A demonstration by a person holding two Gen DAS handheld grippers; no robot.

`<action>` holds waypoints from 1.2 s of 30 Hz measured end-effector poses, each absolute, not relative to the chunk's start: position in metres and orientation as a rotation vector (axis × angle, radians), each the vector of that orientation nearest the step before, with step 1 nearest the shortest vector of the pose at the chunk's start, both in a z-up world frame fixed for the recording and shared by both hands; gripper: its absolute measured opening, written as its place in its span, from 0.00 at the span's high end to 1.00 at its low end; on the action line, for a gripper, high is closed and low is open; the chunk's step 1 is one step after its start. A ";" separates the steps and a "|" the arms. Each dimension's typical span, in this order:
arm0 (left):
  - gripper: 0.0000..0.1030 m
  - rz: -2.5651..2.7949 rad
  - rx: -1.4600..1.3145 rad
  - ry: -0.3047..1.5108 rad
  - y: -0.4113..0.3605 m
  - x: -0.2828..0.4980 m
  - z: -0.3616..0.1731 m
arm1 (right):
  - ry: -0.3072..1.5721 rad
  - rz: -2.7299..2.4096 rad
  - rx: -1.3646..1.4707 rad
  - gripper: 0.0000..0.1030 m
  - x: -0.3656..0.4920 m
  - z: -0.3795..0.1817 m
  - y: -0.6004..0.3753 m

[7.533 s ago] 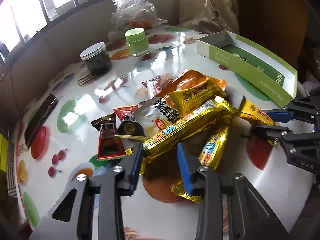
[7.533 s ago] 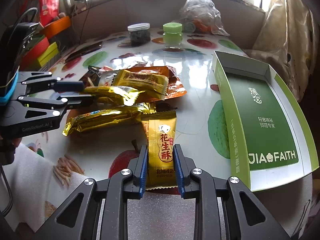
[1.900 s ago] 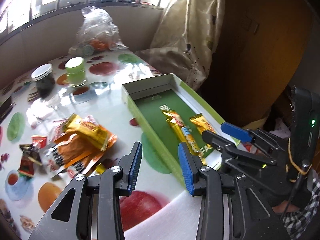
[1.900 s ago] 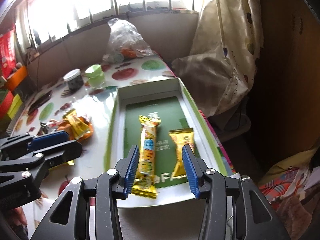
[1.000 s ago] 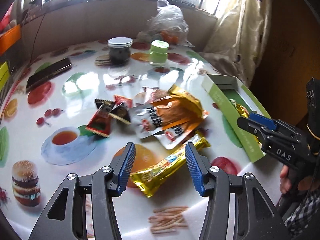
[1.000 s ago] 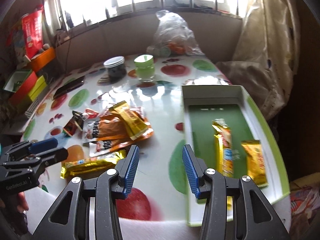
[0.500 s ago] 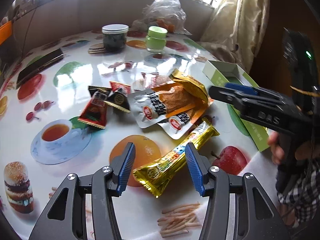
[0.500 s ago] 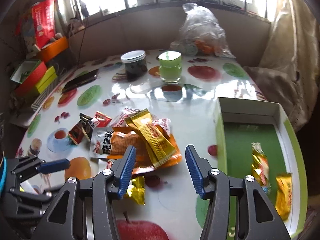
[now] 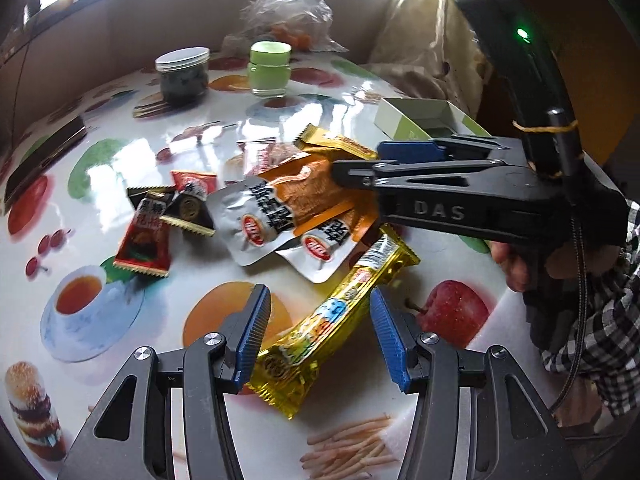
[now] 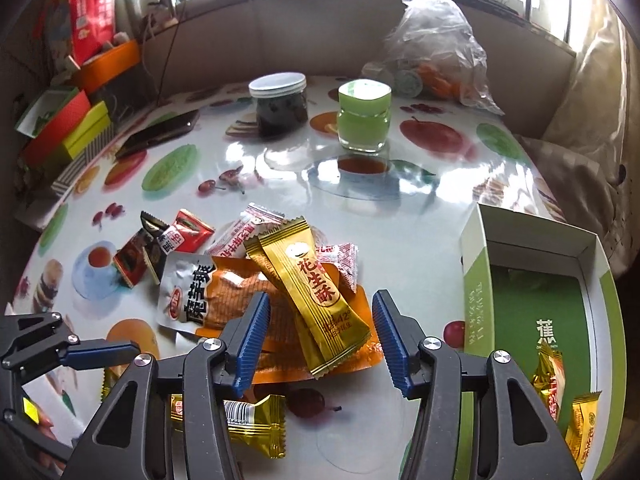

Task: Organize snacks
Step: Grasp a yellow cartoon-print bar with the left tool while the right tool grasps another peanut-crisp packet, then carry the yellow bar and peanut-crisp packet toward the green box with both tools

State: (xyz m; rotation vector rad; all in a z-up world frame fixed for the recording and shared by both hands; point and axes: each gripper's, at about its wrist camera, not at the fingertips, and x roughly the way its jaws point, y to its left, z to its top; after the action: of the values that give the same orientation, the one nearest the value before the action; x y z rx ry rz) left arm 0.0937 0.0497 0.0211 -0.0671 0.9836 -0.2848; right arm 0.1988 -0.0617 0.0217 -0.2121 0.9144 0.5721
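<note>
A long gold snack bar point(image 9: 340, 312) lies on the fruit-print table, its lower half between the open fingers of my left gripper point(image 9: 320, 340); the pads do not touch it. My right gripper point(image 10: 322, 340) is open too and straddles a gold peanut-crisp packet point(image 10: 316, 292) that rests on top of the orange and silver pouches point(image 10: 208, 292). In the left wrist view the right gripper point(image 9: 360, 160) reaches in over that pile point(image 9: 280, 208). The green box point(image 10: 476, 280) stands to the right with two gold snacks point(image 10: 552, 380) inside.
Small red and black packets point(image 9: 144, 236) lie left of the pile. A dark jar point(image 9: 182, 76), a green jar point(image 9: 269, 68) and a plastic bag point(image 9: 288, 12) stand at the back. A phone point(image 9: 44, 156) lies far left. A hand in a checked sleeve point(image 9: 520, 264) holds the right gripper.
Both grippers have come back from the green box to the pile. The left has sunk around the long gold bar. The right has swung left over the gold packet.
</note>
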 end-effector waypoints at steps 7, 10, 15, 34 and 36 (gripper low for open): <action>0.49 -0.278 -0.009 1.001 0.036 0.100 0.017 | 0.903 0.554 -0.186 0.61 0.198 0.021 -0.065; 0.49 -0.278 -0.002 1.007 0.033 0.102 0.016 | 0.906 0.556 -0.167 0.66 0.197 0.021 -0.069; 0.49 -0.245 0.035 1.020 0.027 0.102 0.012 | 0.889 0.550 -0.148 0.73 0.193 0.024 -0.074; 0.75 -0.274 -0.021 1.005 0.017 0.098 0.016 | 0.874 0.507 -0.045 0.74 0.167 0.033 -0.104; 0.76 -0.279 -0.033 1.006 0.016 0.098 0.016 | 0.875 0.503 -0.031 0.74 0.164 0.033 -0.108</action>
State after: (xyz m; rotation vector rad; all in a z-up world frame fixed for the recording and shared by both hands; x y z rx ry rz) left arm 0.0977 0.0161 0.0160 -0.0327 1.0062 -0.2788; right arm 0.1639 -0.1076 0.0328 -0.0315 0.8746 0.5031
